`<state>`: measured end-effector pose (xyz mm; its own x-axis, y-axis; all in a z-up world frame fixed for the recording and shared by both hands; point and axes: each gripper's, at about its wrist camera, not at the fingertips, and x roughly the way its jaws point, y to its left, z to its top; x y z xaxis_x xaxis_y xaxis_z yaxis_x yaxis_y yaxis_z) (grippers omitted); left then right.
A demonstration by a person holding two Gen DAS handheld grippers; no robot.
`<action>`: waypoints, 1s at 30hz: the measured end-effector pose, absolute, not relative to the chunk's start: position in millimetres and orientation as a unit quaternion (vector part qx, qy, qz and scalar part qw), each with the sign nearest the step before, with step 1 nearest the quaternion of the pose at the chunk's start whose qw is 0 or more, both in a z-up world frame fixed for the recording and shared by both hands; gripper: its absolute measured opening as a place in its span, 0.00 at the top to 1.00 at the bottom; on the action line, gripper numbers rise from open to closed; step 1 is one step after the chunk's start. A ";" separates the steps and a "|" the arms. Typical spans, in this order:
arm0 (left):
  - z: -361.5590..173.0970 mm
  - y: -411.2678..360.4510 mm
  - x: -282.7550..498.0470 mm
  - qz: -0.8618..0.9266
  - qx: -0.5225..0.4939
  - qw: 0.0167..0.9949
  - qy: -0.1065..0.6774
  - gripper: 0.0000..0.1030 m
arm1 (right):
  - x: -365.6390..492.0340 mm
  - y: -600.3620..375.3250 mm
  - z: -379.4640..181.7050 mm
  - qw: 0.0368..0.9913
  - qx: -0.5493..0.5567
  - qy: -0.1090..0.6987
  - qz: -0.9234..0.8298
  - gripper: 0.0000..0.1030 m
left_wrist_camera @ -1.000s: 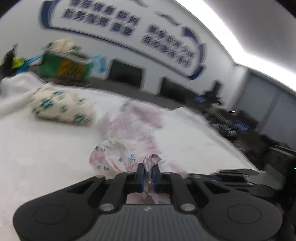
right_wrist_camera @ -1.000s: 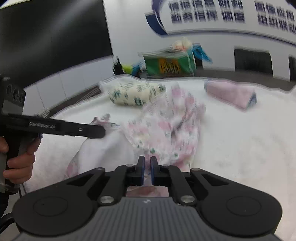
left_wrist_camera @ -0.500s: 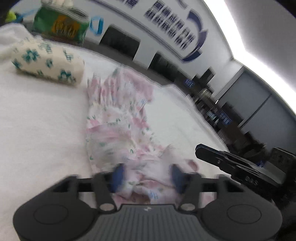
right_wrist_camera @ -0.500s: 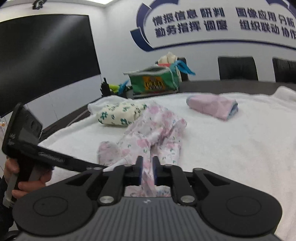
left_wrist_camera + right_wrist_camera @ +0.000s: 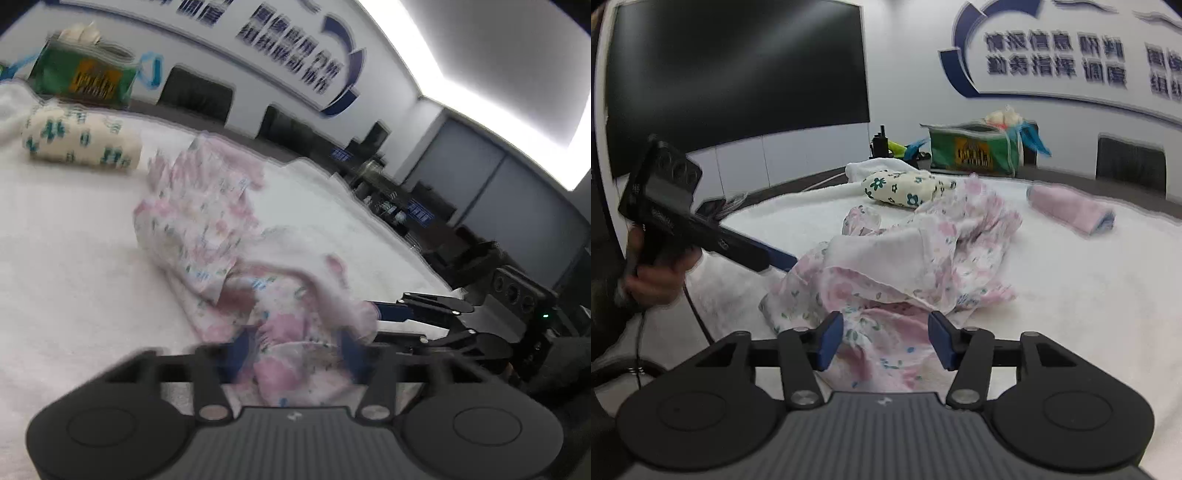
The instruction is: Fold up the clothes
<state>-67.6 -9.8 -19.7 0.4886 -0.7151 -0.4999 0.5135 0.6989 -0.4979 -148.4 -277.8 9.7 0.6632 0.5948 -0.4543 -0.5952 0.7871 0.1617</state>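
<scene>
A pink floral garment [image 5: 916,258] lies crumpled on the white towel-covered table [image 5: 1089,295]; it also shows in the left wrist view [image 5: 207,229]. My right gripper [image 5: 886,339] is open, its blue pads on either side of the garment's near edge. My left gripper [image 5: 291,354] is open too, its fingers spread with the cloth lying between them. In the right wrist view the left gripper [image 5: 775,260] comes in from the left, with its tip at the garment's edge. In the left wrist view the right gripper [image 5: 413,325] sits at the right.
A folded cream garment with green flowers [image 5: 905,186] and a folded pink one [image 5: 1071,208] lie at the back of the table. A green bag [image 5: 975,151] stands behind them. A black screen [image 5: 738,74] hangs on the wall. A cable [image 5: 698,317] hangs at the left edge.
Both grippers have opened and let go of the garment. It was held up and stretched a second ago and now lies crumpled on the table.
</scene>
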 end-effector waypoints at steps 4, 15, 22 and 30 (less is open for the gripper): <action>-25.4 -5.9 -85.1 -0.377 -0.151 0.844 0.350 0.96 | -150.0 -277.0 -0.6 0.900 0.018 0.264 0.346 0.97; -8.2 21.8 -99.9 -0.363 -0.144 0.864 0.318 0.27 | -178.8 -310.7 20.2 0.895 0.068 0.229 0.376 0.47; -2.3 4.7 -54.5 -0.245 -0.131 0.906 0.320 0.22 | -130.4 -299.9 14.4 0.926 0.113 0.272 0.238 0.51; -15.7 -14.6 -51.6 -0.288 -0.128 0.886 0.342 0.95 | -141.5 -259.2 16.4 0.928 0.023 0.246 0.279 0.94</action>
